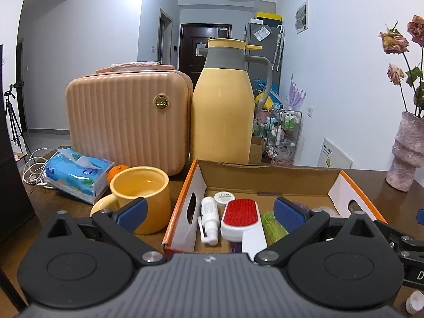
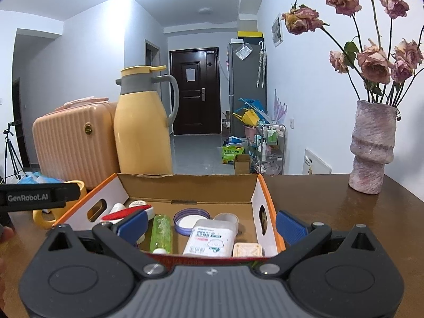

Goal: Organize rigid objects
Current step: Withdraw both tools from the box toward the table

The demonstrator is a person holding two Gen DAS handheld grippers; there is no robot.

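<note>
Both grippers' fingers [image 1: 288, 213] spread, empty, before cardboard box [image 2: 267, 193]; "GenRobot.AI" on left gripper [image 2: 39, 197].

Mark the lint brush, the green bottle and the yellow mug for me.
Lint brush [image 1: 240, 209], left wrist view, on its red pad.
Green bottle [image 2: 160, 232], right wrist view, on the middle of its body.
Yellow mug [image 1: 151, 201], left wrist view, on its outer wall.

Left gripper [image 1: 209, 212] spread wide, empty, over box [image 1: 182, 198] holding lint brush [image 1: 239, 218] and spray bottle [image 1: 208, 218].
</note>
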